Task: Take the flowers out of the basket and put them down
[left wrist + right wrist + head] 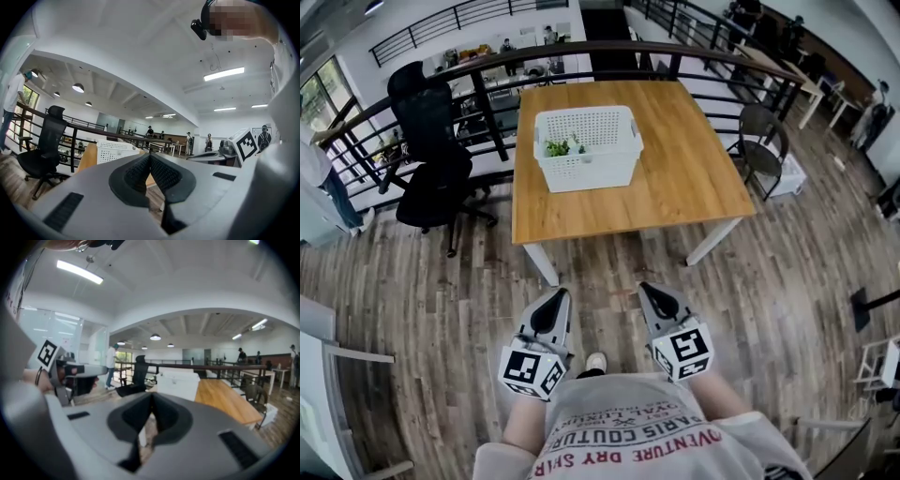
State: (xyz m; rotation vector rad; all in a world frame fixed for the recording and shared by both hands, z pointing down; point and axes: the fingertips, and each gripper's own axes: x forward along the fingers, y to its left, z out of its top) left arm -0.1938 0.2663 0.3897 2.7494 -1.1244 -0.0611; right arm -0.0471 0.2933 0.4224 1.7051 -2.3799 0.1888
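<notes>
With the left tool [553,298] and right tool [652,291] clenched on nothing, reaching the basket [587,174] well ahead without releasing risks crushing the flowers [562,146].

My left gripper [557,294] and right gripper [650,288] are grey, wedge-shaped shells. Black ribbed pads [164,173] sit in dark hollows at their tips. Each carries a white cube [531,368] with black square markers, just ahead of my shirt [637,427], which is light grey with red and black lettering.
</notes>
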